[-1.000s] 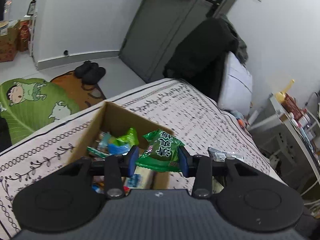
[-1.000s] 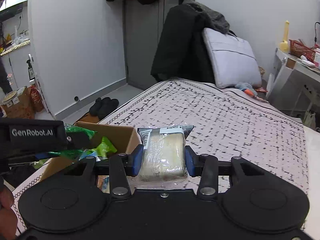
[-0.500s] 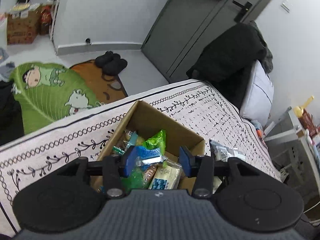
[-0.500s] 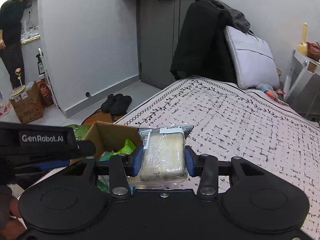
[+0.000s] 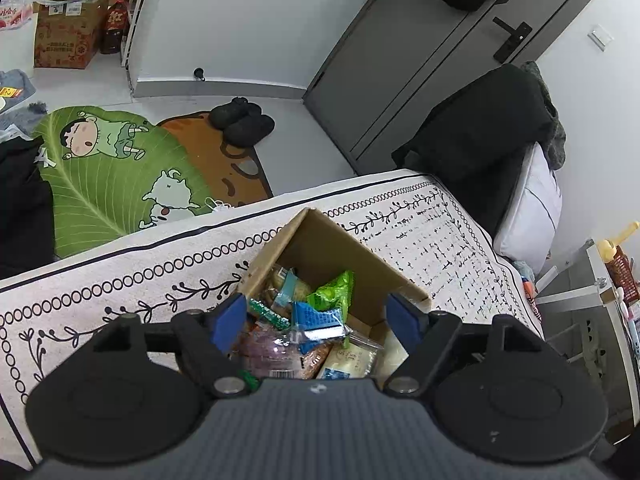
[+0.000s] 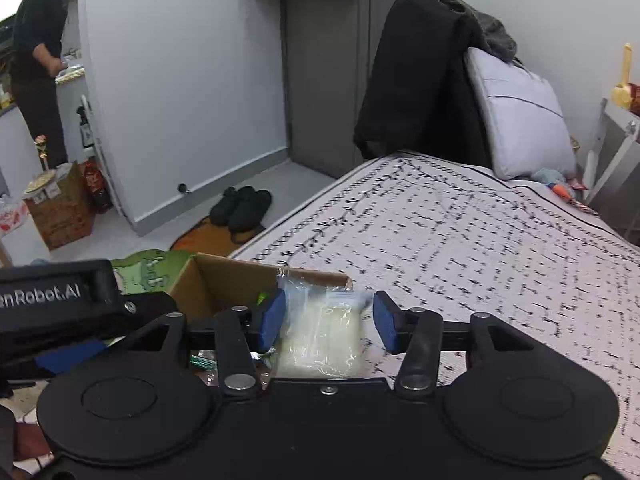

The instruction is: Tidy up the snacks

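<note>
Hovering spread and empty over the one cardboard box (image 5: 320, 240) on the bed (image 5: 120, 280), the left claw (image 5: 316, 316) has let go of the green packet (image 5: 334, 290), which a second ago sat pinched between its pads and now lies among the snacks inside. The right claw (image 6: 328, 320) has also parted; its single clear-wrapped cake (image 6: 320, 336), squeezed until half a second ago, sits blurred between the blue pads at the box's near corner, long axis pointing away from the camera.
</note>
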`<state>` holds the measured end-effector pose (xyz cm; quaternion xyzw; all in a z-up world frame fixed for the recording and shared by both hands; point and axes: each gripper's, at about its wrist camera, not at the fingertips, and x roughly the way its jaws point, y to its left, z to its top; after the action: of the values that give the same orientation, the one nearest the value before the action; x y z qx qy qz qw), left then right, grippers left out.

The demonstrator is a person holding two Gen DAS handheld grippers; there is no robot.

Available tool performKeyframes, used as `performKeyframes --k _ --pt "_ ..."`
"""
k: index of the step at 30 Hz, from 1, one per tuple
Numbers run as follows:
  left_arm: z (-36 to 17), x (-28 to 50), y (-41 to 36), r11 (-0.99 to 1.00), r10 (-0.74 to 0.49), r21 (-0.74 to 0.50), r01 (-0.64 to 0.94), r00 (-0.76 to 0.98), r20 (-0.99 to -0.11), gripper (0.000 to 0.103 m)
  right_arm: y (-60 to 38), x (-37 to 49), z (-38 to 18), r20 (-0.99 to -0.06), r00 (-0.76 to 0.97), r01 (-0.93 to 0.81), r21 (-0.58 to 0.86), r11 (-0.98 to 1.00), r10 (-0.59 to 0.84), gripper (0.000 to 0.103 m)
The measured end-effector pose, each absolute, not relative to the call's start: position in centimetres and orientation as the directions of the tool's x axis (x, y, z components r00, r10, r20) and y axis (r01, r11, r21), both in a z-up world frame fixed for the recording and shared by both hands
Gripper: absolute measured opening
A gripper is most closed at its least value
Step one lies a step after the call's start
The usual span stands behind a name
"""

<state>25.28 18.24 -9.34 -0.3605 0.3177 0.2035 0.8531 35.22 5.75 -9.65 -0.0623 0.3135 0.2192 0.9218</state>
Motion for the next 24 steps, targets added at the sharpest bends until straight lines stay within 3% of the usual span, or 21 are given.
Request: performKeyframes --k 15,24 --pt "-8.5 25.0 16.9 0.704 0.092 -0.444 -0.554 0.691 -0.717 0.087 1.6 32.3 -9.0 -0.637 0.702 -0.354 0.075 0.932 0.318 0.051" --pt "-6.1 22.5 14.6 0.747 0.060 -0.439 -0.499 0.709 -0.703 0.092 -1.1 29.9 -6.8 -0.621 0.725 -0.308 0.093 0.947 0.297 0.065"
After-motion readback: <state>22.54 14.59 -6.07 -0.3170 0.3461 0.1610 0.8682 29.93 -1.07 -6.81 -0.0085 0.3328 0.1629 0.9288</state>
